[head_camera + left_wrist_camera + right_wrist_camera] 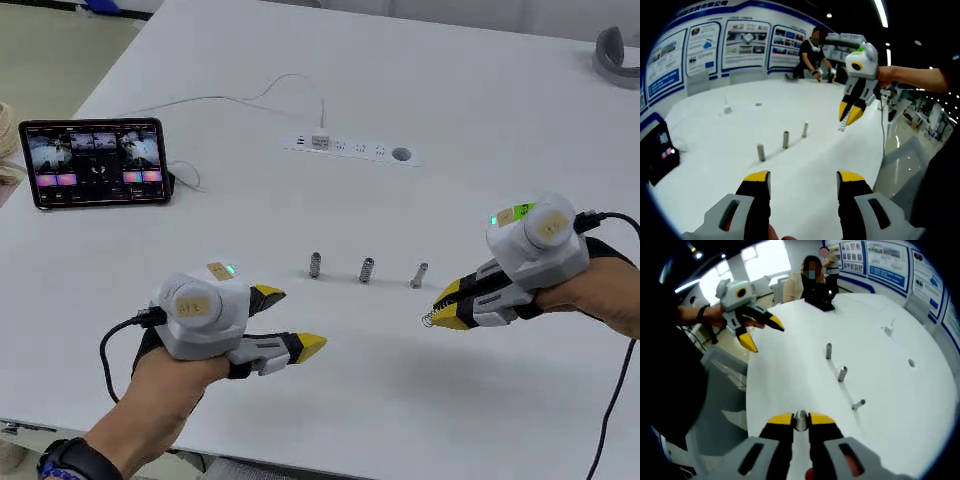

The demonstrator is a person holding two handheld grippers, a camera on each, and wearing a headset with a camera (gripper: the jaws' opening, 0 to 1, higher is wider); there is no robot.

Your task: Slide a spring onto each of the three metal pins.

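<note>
Your spring [800,419] sits end-on in the right gripper [801,421], its length hidden by the jaws. Pins [366,270] too small to tell coils (any view). Tablet [96,160] screen unreadable; grey object [612,55] cut by the edge.

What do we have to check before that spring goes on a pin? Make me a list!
1. Spring held firmly: ok, pinched in the shut right gripper, its end sticking out.
2. Pin nearest the right gripper free of a spring: ok, it looks bare.
3. That pin standing straight: cannot tell, it looks tilted.
4. Middle pin and leftmost pin done: ok, both look coiled.
5. Left gripper out of the way: ok, open, empty, apart from the pins.
</note>
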